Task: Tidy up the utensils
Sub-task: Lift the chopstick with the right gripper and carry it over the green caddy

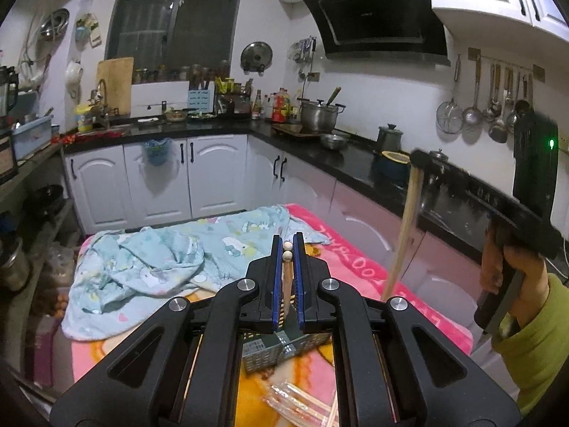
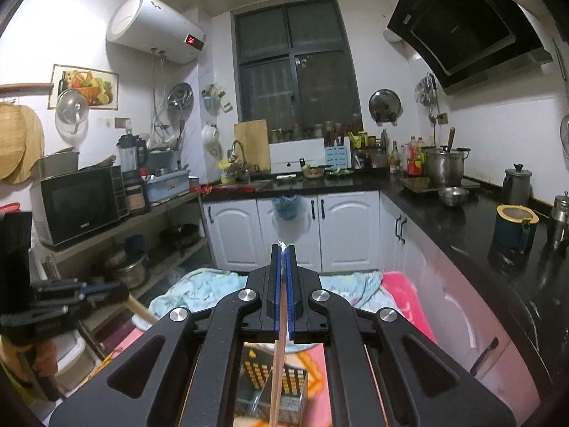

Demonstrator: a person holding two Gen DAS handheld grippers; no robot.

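The left wrist view alone shows most of the table (image 1: pixel 359 249), covered by a pink blanket with a light blue patterned cloth (image 1: pixel 149 259) bunched across its far half. The right wrist view alone shows the shelving side of the kitchen, with a microwave (image 2: pixel 80 204) on a shelf and a white water heater (image 2: pixel 153 25) on the wall above.

A grey slotted utensil basket (image 1: pixel 265 354) lies on the blanket directly below the left gripper; the right wrist view shows the same basket (image 2: pixel 290 388) beneath the right gripper. Only the left wrist view shows a bundle of wrapped chopsticks (image 1: pixel 302 405) lying on the blanket just beside the basket, toward the camera.

The left gripper (image 1: pixel 288 249) points level across the table, its fingers (image 1: pixel 276 270) clenched on a pair of wooden chopsticks (image 1: pixel 286 277) held upright, round tips showing at the fingertips and shafts running down toward the basket.

The right gripper (image 2: pixel 283 254) points toward the white cabinets, its fingers (image 2: pixel 275 284) clenched on a thin wooden stick (image 2: pixel 279 356) that hangs down over the basket. In the left wrist view this gripper (image 1: pixel 423 160) appears at right, raised above the table's edge, gripped by a hand (image 1: pixel 512 270) in a yellow-green sleeve, the stick slanting down toward the blanket.
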